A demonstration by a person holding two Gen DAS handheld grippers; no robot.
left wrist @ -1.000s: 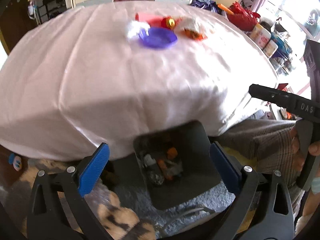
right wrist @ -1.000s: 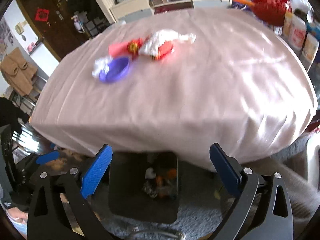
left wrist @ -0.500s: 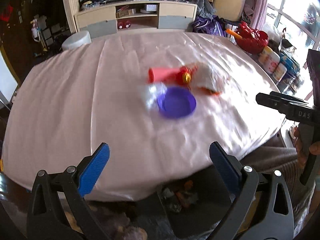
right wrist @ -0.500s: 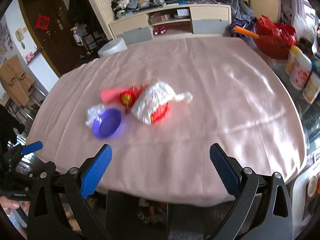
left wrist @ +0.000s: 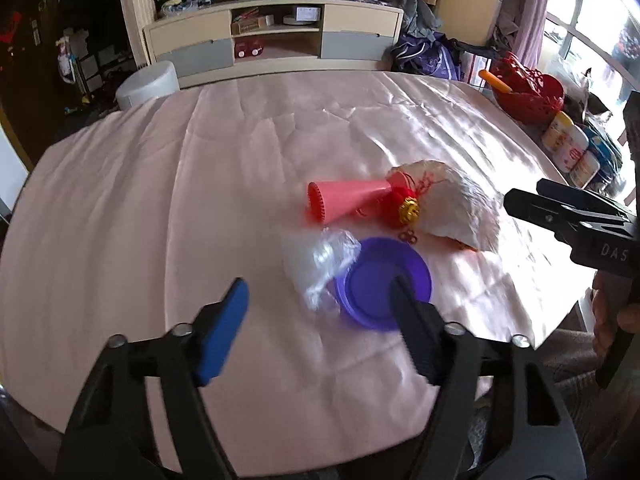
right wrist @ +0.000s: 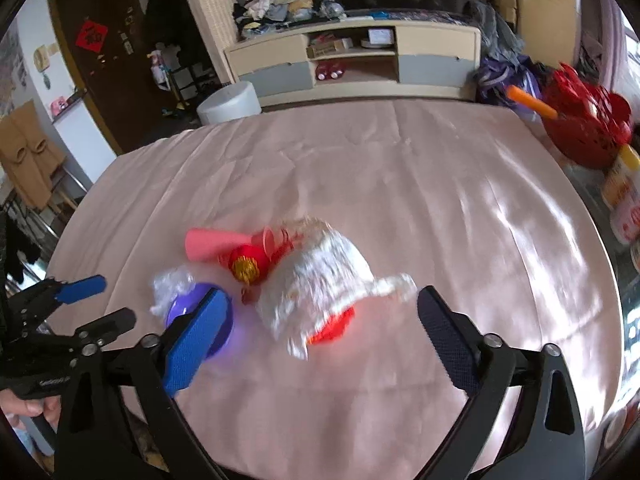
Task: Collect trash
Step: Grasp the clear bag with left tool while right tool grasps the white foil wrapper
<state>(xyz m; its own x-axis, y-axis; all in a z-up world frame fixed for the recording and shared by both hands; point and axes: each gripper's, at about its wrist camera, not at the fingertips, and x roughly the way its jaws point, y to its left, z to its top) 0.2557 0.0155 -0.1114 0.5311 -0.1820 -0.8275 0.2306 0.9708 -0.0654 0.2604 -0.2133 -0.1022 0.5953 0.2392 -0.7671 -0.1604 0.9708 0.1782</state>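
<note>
A small heap of trash lies on the pink tablecloth (left wrist: 120,208). It holds a purple dish (left wrist: 384,284), crumpled clear plastic (left wrist: 320,260), a pink cone (left wrist: 344,200), a red and gold ornament (left wrist: 404,206) and a white crumpled bag (left wrist: 456,208). My left gripper (left wrist: 318,320) hovers just short of the plastic and dish, its jaws closing with nothing pressed between them. My right gripper (right wrist: 322,332) hangs over the white bag (right wrist: 320,280), its jaws also closing, pads apart from the bag. The purple dish (right wrist: 182,304) sits partly behind its left finger.
A red basket (left wrist: 528,96) and several bottles (left wrist: 568,148) stand past the table's right edge. A white round stool (left wrist: 148,84) and a low cabinet (left wrist: 272,40) are beyond the far edge. A hand (left wrist: 612,312) holds the right gripper.
Both views have swung up from the dark bin under the table's edge to the tabletop. The trash heap is much nearer. Both pairs of jaws stand narrower than before.
</note>
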